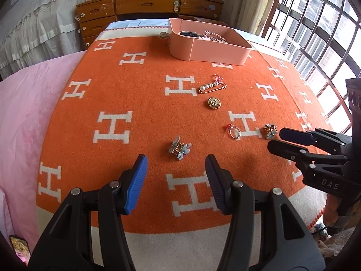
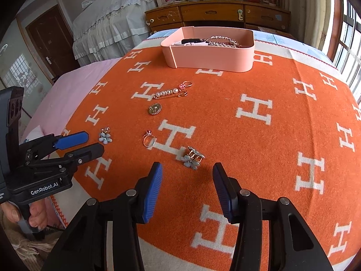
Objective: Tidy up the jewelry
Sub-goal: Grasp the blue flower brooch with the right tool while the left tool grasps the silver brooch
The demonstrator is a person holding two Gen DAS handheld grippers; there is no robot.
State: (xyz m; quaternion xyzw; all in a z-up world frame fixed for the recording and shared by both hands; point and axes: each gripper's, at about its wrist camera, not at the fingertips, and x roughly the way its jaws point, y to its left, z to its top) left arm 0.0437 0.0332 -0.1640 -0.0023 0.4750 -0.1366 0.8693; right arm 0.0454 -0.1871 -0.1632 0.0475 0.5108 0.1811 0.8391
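My left hand-held gripper (image 1: 176, 174) hangs open over the orange blanket (image 1: 140, 158) with the white H letters, its blue pads (image 1: 135, 185) spread wide and holding nothing. Just ahead of its tips lies a blue flower hair clip (image 1: 179, 148). My right hand-held gripper (image 2: 187, 187) is open as well, empty, and a second blue flower hair clip (image 2: 193, 157) sits close in front of it, between the lines of its two fingers.

Seen from the left wrist camera, the right hand-held gripper comes in from the side with its tips almost touching that second clip; whether they actually touch I can't tell from this angle.

Between the two clips a gold ring with a red stone (image 1: 234, 132) rests on a white H. Farther out lies a round gold brooch (image 1: 214, 103), and beyond it a gold pin with pearls (image 1: 212, 87), with a small pink-trimmed ring (image 1: 217, 77) just beside the pin's far end.

At the far edge of the blanket stands the pink box (image 1: 214, 54), open on top. Inside it I can make out a dark gadget (image 2: 190, 41) and a sparkly chain (image 2: 223, 40). Behind the bed runs a wooden dresser (image 1: 146, 6), and barred windows (image 1: 315, 33) line my right side. A pink sheet (image 1: 20, 113) shows to the left of the blanket.
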